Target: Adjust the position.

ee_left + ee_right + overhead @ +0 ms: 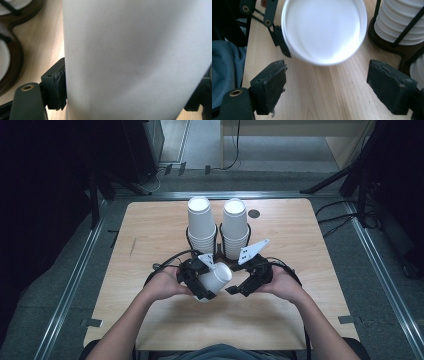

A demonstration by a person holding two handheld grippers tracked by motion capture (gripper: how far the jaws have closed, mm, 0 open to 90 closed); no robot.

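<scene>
A single white paper cup [218, 278] lies tilted in my left gripper [207, 281], its mouth turned toward the right gripper. In the left gripper view the cup's wall [137, 50] stands between the jaws, and the left pad [57, 85] presses on it. My left gripper [126, 96] is shut on this cup. My right gripper [240, 283] is open just to the right of the cup's mouth. In the right gripper view its jaws [330, 86] stand wide apart over bare wood, and the cup's open mouth [324, 30] faces them a short way ahead, apart from both pads.
Two tall stacks of white cups [200, 222] [234, 220] stand in black wire holders at the back middle of the wooden table [150, 235]. The right gripper view has one such stack [398, 22] at its right, on a dark base [387, 46]. A small dark disc [254, 213] lies beside the stacks.
</scene>
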